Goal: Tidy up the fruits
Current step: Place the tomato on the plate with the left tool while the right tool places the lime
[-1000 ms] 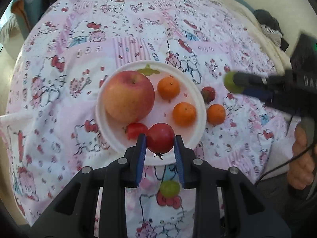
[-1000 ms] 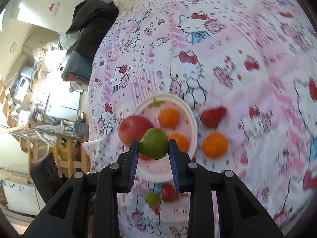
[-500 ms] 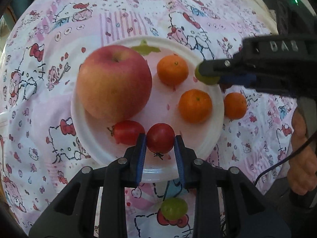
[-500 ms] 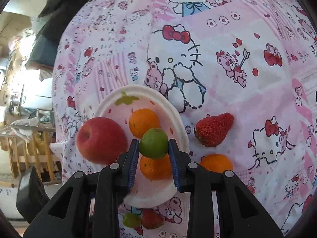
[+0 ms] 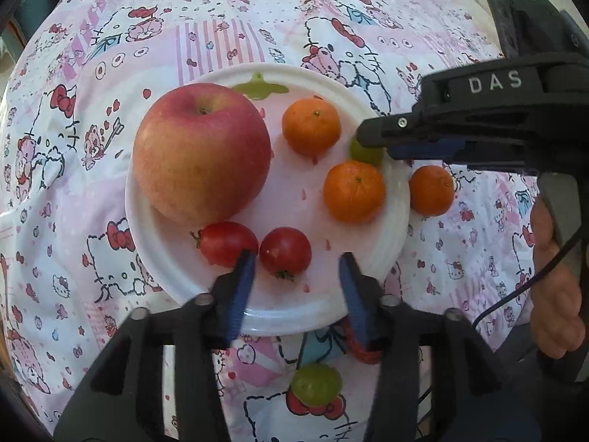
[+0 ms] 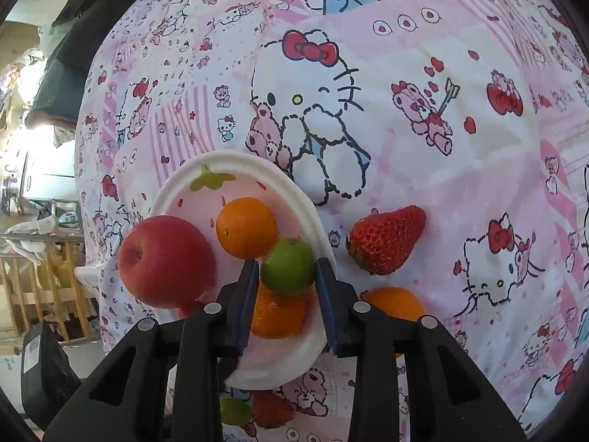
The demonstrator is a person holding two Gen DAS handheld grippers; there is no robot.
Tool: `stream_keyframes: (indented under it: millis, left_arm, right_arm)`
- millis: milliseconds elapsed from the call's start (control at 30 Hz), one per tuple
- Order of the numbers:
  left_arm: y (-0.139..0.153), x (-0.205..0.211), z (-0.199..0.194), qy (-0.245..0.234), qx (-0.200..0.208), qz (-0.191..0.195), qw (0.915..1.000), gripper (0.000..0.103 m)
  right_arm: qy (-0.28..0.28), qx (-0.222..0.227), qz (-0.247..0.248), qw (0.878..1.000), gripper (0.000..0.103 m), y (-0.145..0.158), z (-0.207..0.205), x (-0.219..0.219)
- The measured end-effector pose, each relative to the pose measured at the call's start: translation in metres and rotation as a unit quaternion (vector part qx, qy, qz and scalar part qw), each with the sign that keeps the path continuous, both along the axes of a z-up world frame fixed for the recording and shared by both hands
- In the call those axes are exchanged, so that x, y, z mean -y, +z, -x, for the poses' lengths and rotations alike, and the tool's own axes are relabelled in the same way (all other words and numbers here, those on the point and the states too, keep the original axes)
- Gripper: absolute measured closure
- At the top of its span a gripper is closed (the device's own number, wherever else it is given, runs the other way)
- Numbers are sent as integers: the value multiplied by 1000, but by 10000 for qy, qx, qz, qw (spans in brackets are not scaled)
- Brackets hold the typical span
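Note:
A white plate (image 5: pixel 368 287) holds a big red apple (image 5: pixel 200 154), two oranges (image 5: pixel 311 125) (image 5: pixel 353 191) and two red tomatoes (image 5: pixel 228 243) (image 5: pixel 285 252). My left gripper (image 5: pixel 296 259) is open; the near tomato rests on the plate between its fingers. My right gripper (image 6: pixel 285 270) is shut on a green fruit (image 6: pixel 289 265) and holds it over the plate's right rim (image 6: pixel 316 221); the fruit shows partly behind the right gripper in the left wrist view (image 5: pixel 362 153).
On the pink patterned cloth lie a strawberry (image 6: pixel 386 239), a third orange (image 5: pixel 430 189) right of the plate, and a green grape (image 5: pixel 316 385) with another strawberry (image 6: pixel 272 410) near the plate's front edge. Dark clothing (image 6: pixel 92 11) lies at the far left.
My left gripper has opened and let go of the tomato, which now rests on the plate. My right gripper has carried the green fruit lower, onto the plate's right side.

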State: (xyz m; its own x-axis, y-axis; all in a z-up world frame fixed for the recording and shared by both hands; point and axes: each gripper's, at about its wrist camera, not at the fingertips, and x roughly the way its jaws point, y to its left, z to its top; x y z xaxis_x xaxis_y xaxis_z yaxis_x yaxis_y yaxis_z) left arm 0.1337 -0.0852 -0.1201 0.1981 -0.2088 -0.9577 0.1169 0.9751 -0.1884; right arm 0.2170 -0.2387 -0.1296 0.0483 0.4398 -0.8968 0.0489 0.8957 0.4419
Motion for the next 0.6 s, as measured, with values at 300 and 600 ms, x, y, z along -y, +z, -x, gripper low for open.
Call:
stream_keyframes:
  millis: [300,600]
  left_arm:
    - [11,8,5,-34,204,-139,9997,31]
    - [23,4,17,-52,400,-206,9990,31]
  right_arm:
    - [107,215,-29,9997,27,13,3,-1]
    - [-131,477,-376,9981,27,31,8,28]
